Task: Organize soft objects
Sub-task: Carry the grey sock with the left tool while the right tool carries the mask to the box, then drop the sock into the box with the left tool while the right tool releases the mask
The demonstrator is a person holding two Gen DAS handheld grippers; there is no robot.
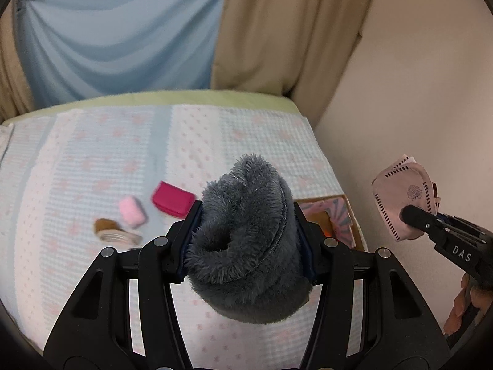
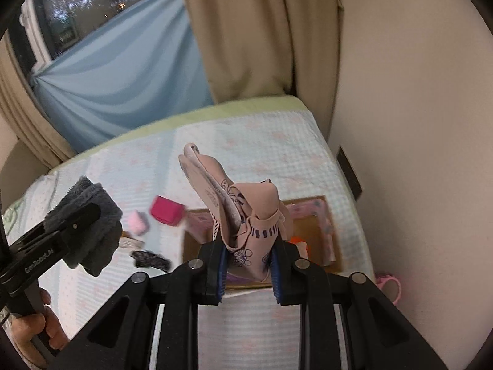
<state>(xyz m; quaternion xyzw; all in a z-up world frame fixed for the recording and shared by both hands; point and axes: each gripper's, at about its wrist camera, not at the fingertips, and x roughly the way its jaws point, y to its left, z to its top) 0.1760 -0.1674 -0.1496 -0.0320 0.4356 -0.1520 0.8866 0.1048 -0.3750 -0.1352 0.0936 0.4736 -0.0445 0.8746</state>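
Two soft things are in hand at once. I have the left gripper (image 1: pixel 245 240) with its jaws closed around a fluffy grey plush cloth (image 1: pixel 246 240), and the right gripper (image 2: pixel 248 266) clamped on a folded pink face mask with dark printed stitching (image 2: pixel 246 215). Both are raised above the bed; the open cardboard box with pink patterned lining (image 2: pixel 320 212) lies under the mask. Dropping them in looks like the next move. Readable writing: "DAS" and "GenRobot.AI" on the gripper bodies.

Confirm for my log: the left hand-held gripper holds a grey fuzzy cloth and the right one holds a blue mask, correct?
Not quite. The mask in the right hand-held gripper is pink, per the right wrist view. The left hand-held gripper does hold the grey fuzzy cloth.
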